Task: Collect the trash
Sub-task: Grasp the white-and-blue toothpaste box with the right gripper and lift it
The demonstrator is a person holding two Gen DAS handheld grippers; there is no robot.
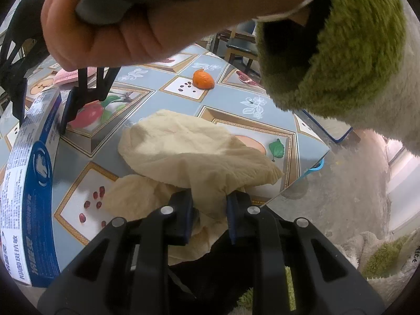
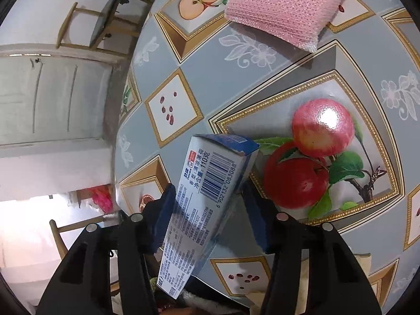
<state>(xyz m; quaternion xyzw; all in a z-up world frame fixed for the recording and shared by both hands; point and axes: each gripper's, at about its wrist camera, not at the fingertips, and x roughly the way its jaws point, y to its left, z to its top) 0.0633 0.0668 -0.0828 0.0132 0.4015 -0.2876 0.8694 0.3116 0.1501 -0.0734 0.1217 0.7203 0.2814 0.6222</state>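
The tabletop (image 2: 349, 60) wore a grey-blue oilcloth printed with framed fruit and pale flowers — two red apples, a halved apple, scattered seeds. A pink sponge (image 2: 283, 8) lay flat on the tabletop near its far edge, beside the halved-apple print. Beyond the tabletop's edge stood a wooden chair (image 2: 102, 21) with a dark seat, close to a white panelled door (image 2: 52, 97) — another dark-seated chair (image 1: 241, 46) stood past the opposite side.
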